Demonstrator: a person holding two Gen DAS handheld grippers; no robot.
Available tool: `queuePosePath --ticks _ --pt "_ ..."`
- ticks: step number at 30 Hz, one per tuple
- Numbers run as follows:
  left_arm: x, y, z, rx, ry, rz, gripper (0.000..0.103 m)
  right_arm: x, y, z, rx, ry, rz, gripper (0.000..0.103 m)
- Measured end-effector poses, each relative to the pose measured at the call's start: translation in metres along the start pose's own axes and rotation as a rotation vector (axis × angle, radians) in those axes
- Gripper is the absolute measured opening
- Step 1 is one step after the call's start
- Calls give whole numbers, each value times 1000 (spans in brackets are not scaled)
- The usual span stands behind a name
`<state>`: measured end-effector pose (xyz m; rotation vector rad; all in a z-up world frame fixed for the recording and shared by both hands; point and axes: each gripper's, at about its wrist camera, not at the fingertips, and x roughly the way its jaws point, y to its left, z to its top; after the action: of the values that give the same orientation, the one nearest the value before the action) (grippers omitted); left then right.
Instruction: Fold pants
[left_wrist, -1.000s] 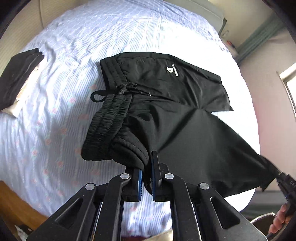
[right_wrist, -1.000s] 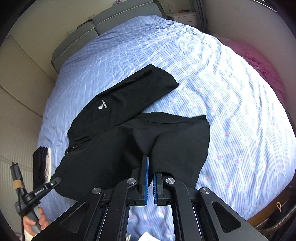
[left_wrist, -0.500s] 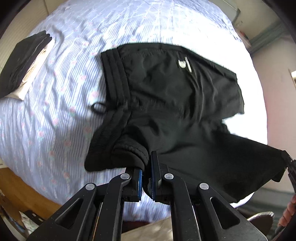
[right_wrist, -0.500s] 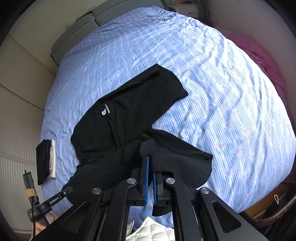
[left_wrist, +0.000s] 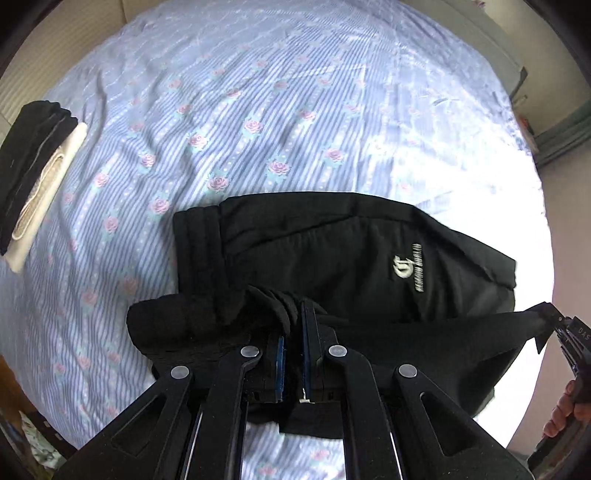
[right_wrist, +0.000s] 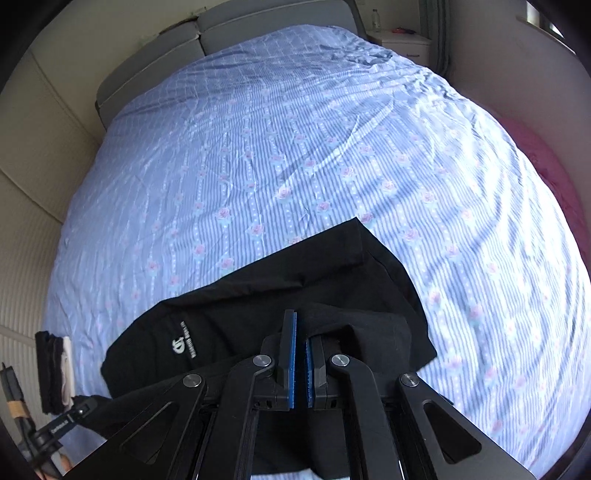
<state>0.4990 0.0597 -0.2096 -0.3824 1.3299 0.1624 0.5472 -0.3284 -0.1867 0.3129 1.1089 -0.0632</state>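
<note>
Black pants (left_wrist: 351, 254) with a white logo lie on the blue striped bed sheet (left_wrist: 258, 110). My left gripper (left_wrist: 293, 332) is shut on bunched waistband fabric, holding the near half over the flat half. In the right wrist view the same pants (right_wrist: 295, 295) show one leg spread on the sheet. My right gripper (right_wrist: 301, 332) is shut on the hem of the other leg, lifted just above the lower leg. The right gripper (left_wrist: 554, 321) also shows at the right edge of the left wrist view, pinching the hem corner.
A folded stack of black and white clothes (left_wrist: 33, 170) lies at the sheet's left edge. A grey headboard (right_wrist: 155, 62) and a white nightstand (right_wrist: 402, 40) stand beyond the bed. A pink blanket (right_wrist: 554, 177) hangs at the right side. A hand (left_wrist: 565, 410) grips the right handle.
Both grippers carried the lifted half of the pants forward and down across the flat half. The flat leg and waistband now sit much closer under the fingers.
</note>
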Motion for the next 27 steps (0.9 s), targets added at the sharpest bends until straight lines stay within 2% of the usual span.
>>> queuePosePath --ticks 3,7,9,11,12,13,14,17,19,21,23,27 --pt "25 -4 10 -3 18 38 9 50 -7 8 33 70 11 5" --pt "50 -7 15 2 27 93 12 91 -17 12 56 117 22 6" --pt "56 -9 15 14 26 125 15 104 -19 14 69 142 14 13" --pt "56 -15 17 37 26 157 30 110 -23 14 87 175 -20 32" --pt "50 -19 16 52 12 157 38 106 -26 13 99 184 -16 37" --pt "39 -23 15 68 -19 153 62 98 -27 11 105 180 9 43" --pt "25 -27 12 83 -69 157 77 87 -29 8 101 165 37 48" --pt "-21 -43 4 164 -244 183 89 42 -33 2 55 77 49 54" --pt "-35 -54 4 230 -322 179 92 16 -38 7 11 -21 10 61" --pt "-29 -64 8 295 -331 168 92 11 -38 21 -54 -80 -43 65" --pt "-15 -74 17 337 -308 164 91 30 -38 40 -116 -62 -77 65" --pt "4 -88 19 362 -241 133 89 87 -44 69 -126 41 -50 64"
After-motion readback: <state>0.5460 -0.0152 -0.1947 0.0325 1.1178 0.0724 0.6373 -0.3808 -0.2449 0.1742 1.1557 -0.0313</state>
